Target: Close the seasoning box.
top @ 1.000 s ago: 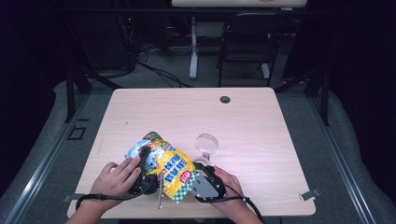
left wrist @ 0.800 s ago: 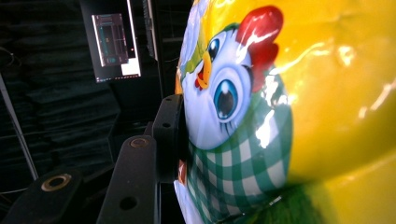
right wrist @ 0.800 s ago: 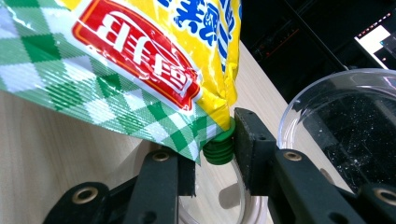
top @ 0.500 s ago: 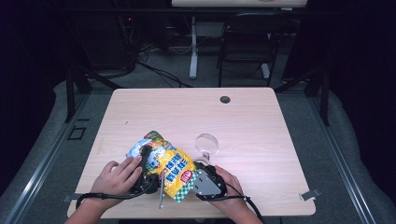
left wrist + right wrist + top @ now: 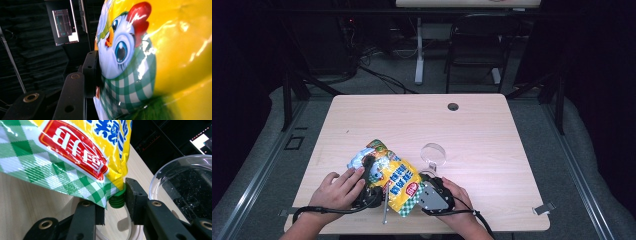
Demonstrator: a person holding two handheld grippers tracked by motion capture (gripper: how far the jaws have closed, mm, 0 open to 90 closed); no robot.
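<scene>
Pouch [image 5: 392, 177], yellow with a green spout cap [image 5: 117, 199], lies near the worktop's [image 5: 492, 130] front edge; the left tool [image 5: 86, 82] pinches its body, likely to steady it, while the right tool [image 5: 115, 202] clamps the cap beside a clear dish [image 5: 185, 192], probably to unscrew it.

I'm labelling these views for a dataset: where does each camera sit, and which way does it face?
High view: above the near edge, looking down on the table; both hands show.
Left gripper view: on the left gripper, facing the pouch; one black jaw shows.
Right gripper view: on the right gripper, facing the green cap.
All share the pouch.
</scene>
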